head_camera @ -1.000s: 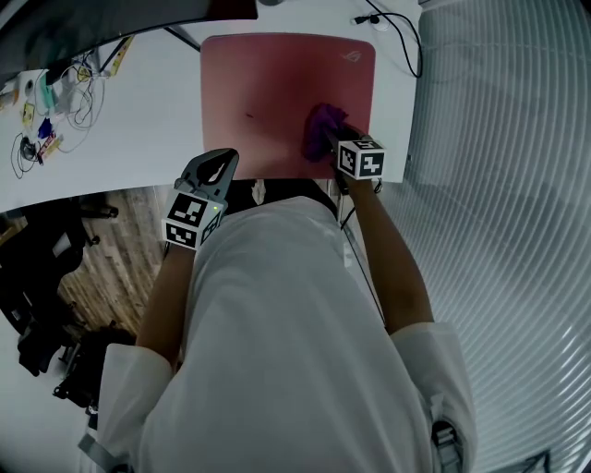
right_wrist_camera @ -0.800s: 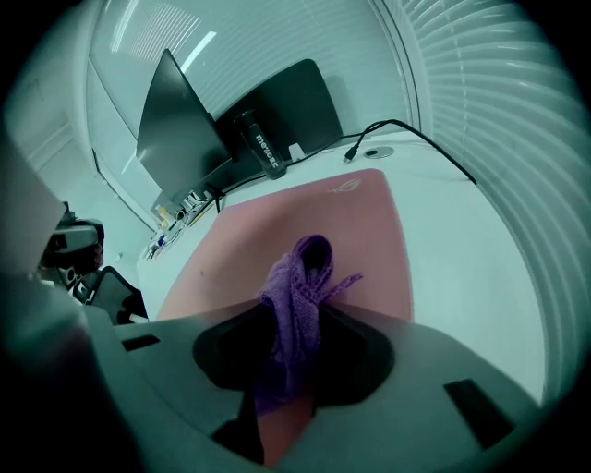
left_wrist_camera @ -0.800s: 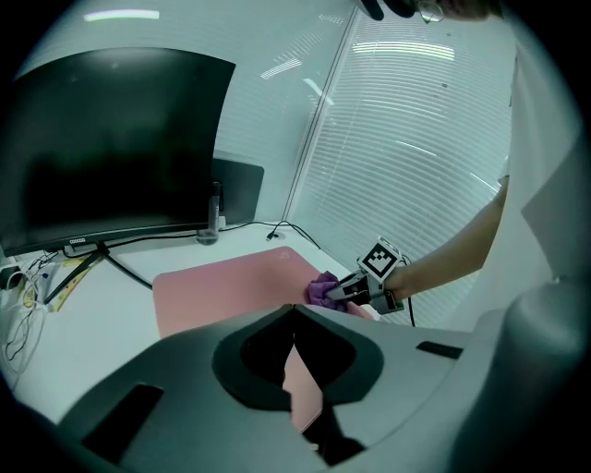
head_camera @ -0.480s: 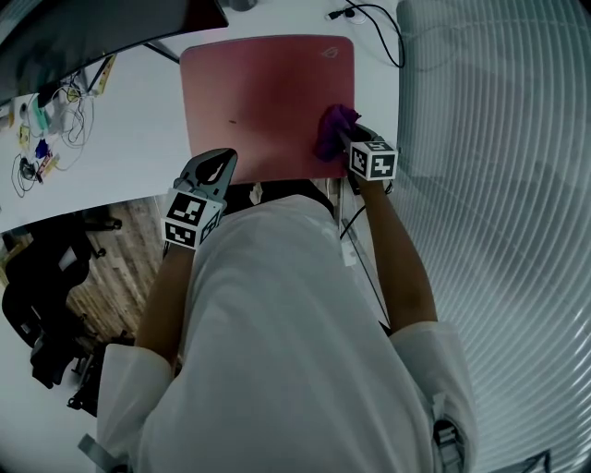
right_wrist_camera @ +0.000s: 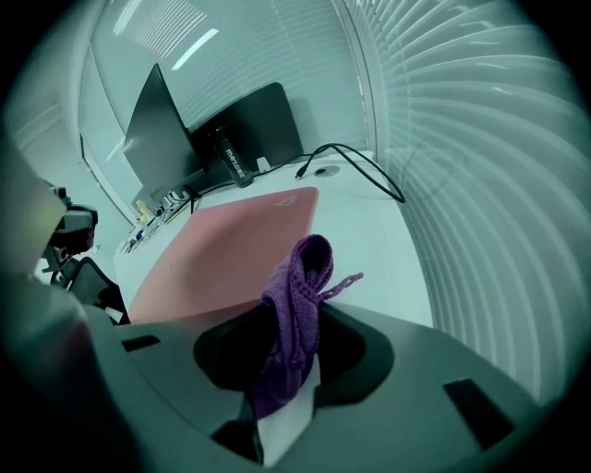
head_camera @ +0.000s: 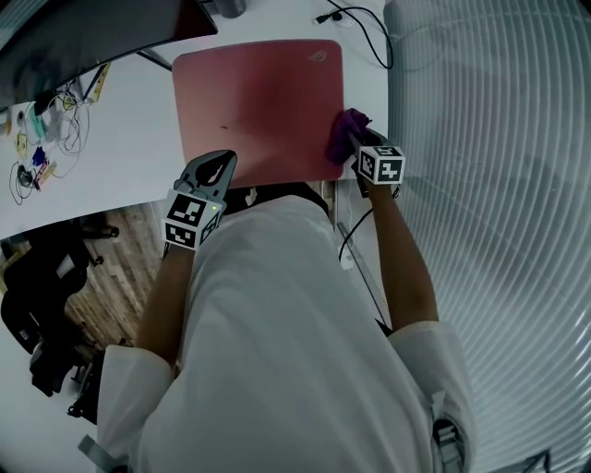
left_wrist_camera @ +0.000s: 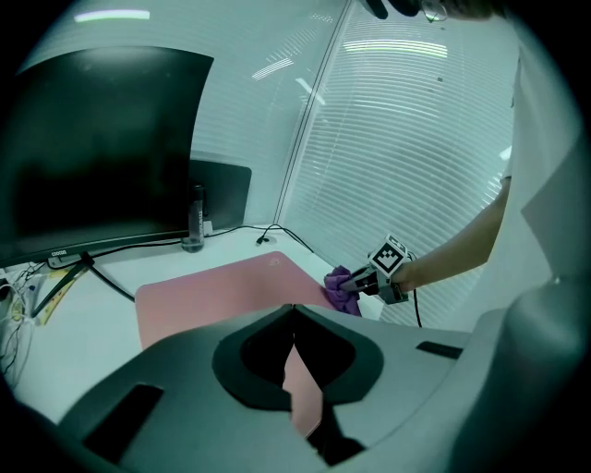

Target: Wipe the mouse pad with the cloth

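**A:** How did the person hold the arms?

**B:** Both bare forearms reached forward from a white shirt. The right one stretched out almost straight to the right side of the white desk (head_camera: 120, 139). The left one was bent and kept nearer to the body, at the front edge of the desk.

**A:** What lay on this desk?

**B:** A large dark monitor (left_wrist_camera: 92, 148) stood at the back left. In front of it lay the pink rectangular mouse pad (head_camera: 259, 102), flat and reaching to the front edge. A pale ribbed blind (head_camera: 499, 185) closed the right side.

**A:** And the grippers?

**B:** The left gripper (left_wrist_camera: 294, 309) hovered over the near left corner of the pad. Its jaws were closed together with nothing between them. The right gripper (right_wrist_camera: 295, 323) had its jaws pressed on the purple knitted cloth (right_wrist_camera: 295, 305), which stood up in a bunch between them.

**A:** Where was the cloth exactly?

**B:** At the right edge of the pad, close to the near corner (head_camera: 343, 137). It seemed to touch the pad there.

**A:** Any smaller things around?

**B:** A dark bottle (left_wrist_camera: 193, 222) stood by the monitor. A black cable (head_camera: 365, 28) curled behind the pad on the right, well apart from the cloth. Some small wires (head_camera: 51, 120) lay at the far left.
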Available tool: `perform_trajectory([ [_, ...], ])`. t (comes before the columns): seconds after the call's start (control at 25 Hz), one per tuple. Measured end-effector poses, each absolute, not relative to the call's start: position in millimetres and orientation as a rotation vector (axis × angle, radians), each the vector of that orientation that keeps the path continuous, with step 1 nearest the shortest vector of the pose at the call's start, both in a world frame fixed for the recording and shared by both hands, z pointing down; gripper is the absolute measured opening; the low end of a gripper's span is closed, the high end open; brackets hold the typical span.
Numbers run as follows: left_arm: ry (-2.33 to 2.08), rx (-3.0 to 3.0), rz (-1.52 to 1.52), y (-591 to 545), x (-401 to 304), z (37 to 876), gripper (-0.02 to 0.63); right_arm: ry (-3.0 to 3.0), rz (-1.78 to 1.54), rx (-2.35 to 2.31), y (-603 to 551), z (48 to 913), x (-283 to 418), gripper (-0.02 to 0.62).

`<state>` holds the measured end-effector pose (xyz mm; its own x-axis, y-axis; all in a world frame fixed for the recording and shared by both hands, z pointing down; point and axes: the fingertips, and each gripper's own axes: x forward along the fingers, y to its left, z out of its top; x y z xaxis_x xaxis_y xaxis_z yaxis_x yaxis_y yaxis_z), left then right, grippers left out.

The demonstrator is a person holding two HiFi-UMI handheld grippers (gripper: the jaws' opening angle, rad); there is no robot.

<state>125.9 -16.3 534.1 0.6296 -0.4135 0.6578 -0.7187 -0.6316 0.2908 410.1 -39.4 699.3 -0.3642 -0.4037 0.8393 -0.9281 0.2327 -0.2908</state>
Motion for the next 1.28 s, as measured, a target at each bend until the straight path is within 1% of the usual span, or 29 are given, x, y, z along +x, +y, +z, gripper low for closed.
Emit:
perform_trajectory([
  [0.28,-0.938,2.277,0.739,-10.5,104.8,533.6,0.018,-1.891,1.022,1.282,-65.2,678.2,421.2,0.127],
  [0.52,-1.001,2.241,0.702,-4.0,77.3,532.7,0.018,-1.820,0.933,1.330,-95.2,679.5,422.6,0.127],
  [0.96,-1.058,2.168,0.661,-0.8,-3.9,546.6,0.018,-1.635,0.885,1.366,-124.3,696.2,382.8,0.124],
  [1.28,-1.072,2.133,0.628,-2.4,-45.7,556.5,0.018,-1.600,0.888,1.379,-126.3,699.0,349.7,0.121],
])
